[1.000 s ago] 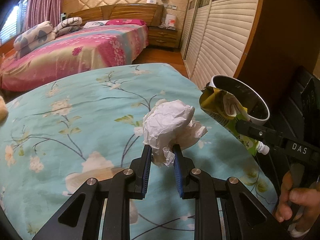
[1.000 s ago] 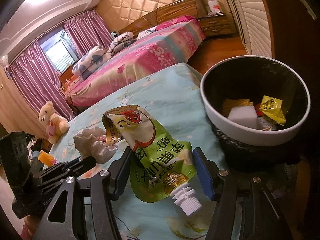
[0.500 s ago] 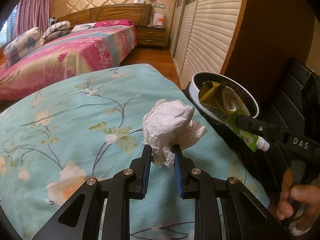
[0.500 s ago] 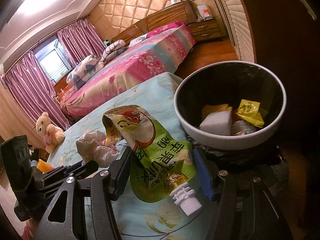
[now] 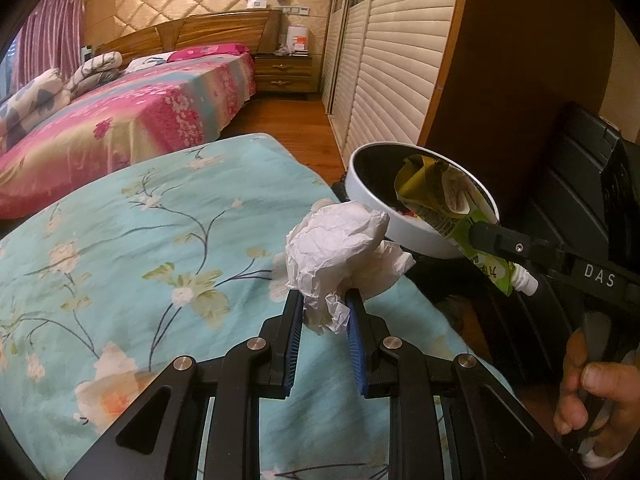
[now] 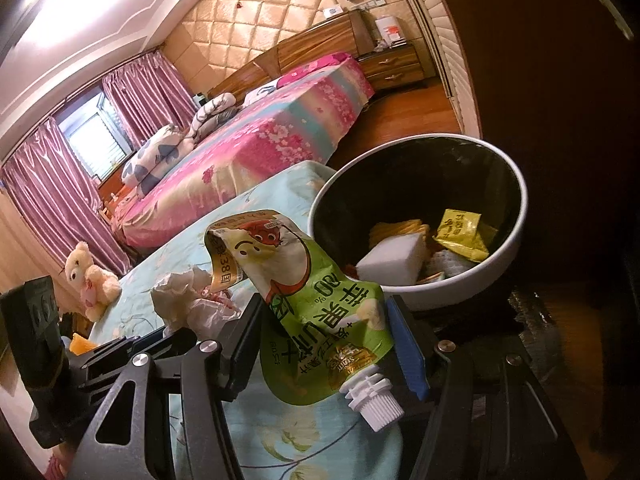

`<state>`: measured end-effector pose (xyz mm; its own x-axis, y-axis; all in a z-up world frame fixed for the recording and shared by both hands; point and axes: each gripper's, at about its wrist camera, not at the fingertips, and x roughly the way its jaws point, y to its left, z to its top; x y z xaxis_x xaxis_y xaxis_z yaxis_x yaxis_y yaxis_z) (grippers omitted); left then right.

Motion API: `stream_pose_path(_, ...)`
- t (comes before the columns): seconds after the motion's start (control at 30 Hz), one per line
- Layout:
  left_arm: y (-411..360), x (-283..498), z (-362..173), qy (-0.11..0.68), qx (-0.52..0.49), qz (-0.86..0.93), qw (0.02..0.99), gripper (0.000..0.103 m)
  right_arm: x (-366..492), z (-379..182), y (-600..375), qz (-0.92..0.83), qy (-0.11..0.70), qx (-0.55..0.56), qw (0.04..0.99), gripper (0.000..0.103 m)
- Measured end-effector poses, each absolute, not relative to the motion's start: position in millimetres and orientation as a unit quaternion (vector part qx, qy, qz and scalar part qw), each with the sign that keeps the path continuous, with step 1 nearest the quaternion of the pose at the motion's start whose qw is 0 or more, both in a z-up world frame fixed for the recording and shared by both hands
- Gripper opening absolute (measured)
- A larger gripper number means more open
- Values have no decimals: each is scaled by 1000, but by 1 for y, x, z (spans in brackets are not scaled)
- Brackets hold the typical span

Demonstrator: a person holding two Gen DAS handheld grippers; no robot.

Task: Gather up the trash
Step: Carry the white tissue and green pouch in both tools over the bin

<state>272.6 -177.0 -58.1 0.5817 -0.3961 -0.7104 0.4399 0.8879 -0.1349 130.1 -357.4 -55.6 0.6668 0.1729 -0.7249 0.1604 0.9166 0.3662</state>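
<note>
- Our right tongs [image 6: 332,320] are clamped on the pouch [image 6: 316,304], its top just at the bin [image 6: 516,236] rim.
- Our left tongs [image 5: 324,312] pinch the tissue [image 5: 340,252] above the bed [image 5: 120,248], beside the bin.
- We should carry the pouch fully over the opening before releasing.
- Then we bring the tissue over; it is light and could drift.

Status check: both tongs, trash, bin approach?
Left tongs shut on crumpled tissue. Right tongs shut on green pouch, near bin. Path clear.
</note>
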Motion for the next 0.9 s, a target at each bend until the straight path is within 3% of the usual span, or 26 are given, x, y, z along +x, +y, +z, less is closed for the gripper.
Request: stream_pose_path(0.9, -227, 279, -57, 392, 42, -261, 881, 20, 127, -48, -399, -30, 400, 206, 892, 61)
